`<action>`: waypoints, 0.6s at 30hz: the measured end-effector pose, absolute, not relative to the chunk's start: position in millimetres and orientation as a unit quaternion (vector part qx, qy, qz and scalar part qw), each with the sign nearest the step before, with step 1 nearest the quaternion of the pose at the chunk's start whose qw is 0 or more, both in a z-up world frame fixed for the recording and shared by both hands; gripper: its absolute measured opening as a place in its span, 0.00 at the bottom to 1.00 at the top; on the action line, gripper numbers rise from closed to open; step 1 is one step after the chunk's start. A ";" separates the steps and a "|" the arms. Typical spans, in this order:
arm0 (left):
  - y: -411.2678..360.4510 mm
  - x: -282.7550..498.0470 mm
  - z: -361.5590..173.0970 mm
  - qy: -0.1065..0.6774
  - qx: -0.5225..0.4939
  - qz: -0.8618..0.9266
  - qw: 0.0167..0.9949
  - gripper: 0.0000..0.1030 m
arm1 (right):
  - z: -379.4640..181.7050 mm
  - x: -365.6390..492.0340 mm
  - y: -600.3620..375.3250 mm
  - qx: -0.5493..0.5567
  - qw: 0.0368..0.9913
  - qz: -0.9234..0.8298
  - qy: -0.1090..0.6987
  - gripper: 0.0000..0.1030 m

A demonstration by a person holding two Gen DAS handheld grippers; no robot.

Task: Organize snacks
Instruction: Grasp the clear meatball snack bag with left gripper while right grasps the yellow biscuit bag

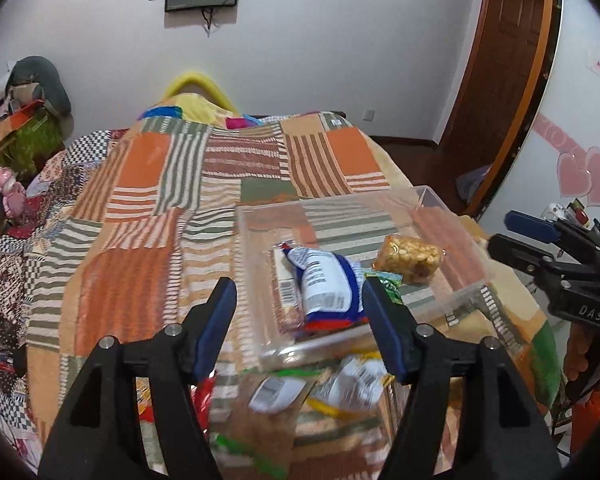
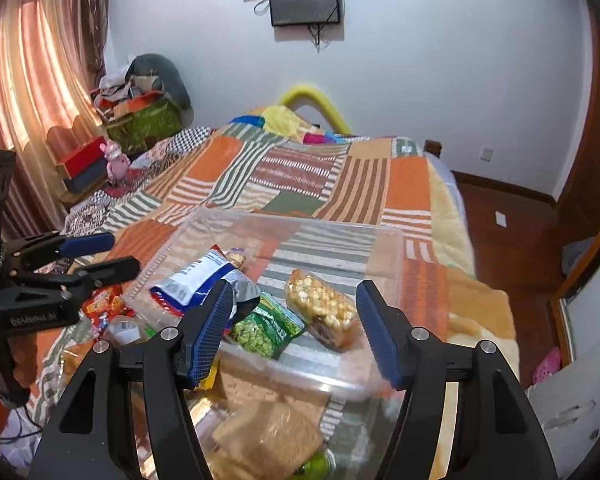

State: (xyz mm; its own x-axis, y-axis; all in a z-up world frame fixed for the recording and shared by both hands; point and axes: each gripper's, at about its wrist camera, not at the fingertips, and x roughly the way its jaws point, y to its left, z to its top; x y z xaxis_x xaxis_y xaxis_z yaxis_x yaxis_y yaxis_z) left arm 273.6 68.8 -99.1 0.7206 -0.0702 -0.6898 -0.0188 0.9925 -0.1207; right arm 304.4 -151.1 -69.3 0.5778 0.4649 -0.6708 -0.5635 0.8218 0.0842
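Observation:
A clear plastic bin (image 1: pixel 456 216) (image 2: pixel 392 240) sits on a patchwork quilt. Inside lie a blue-and-white snack bag (image 1: pixel 328 284) (image 2: pixel 198 280), a corn snack bar in clear wrap (image 1: pixel 410 258) (image 2: pixel 324 308) and a green pea packet (image 2: pixel 266 326) (image 1: pixel 388 286). My left gripper (image 1: pixel 300 322) is open and empty, just above the bin's near edge. My right gripper (image 2: pixel 296 328) is open and empty above the bin's near side; it also shows in the left wrist view (image 1: pixel 518 234). Loose snack packets (image 1: pixel 340 392) (image 2: pixel 268 436) lie blurred on the quilt in front of the bin.
A red snack packet (image 2: pixel 104 306) lies left of the bin. The quilt-covered bed (image 1: pixel 160 200) stretches away to the wall. Boxes and clutter (image 2: pixel 140 120) stand at the far left. A wooden door (image 1: pixel 500 60) and floor (image 2: pixel 500 240) are on the right.

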 end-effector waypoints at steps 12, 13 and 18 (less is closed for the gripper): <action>115.7 202.4 -114.9 0.398 -0.074 0.015 0.914 0.64 | -62.7 250.4 -168.0 -0.053 0.903 0.274 0.326 0.64; 117.6 196.6 -119.3 0.402 -0.074 0.016 0.912 0.64 | -64.8 247.7 -168.3 -0.053 0.903 0.274 0.327 0.64; 128.6 172.5 -150.4 0.432 -0.083 0.025 0.898 0.64 | -82.9 229.7 -170.8 -0.048 0.896 0.274 0.347 0.64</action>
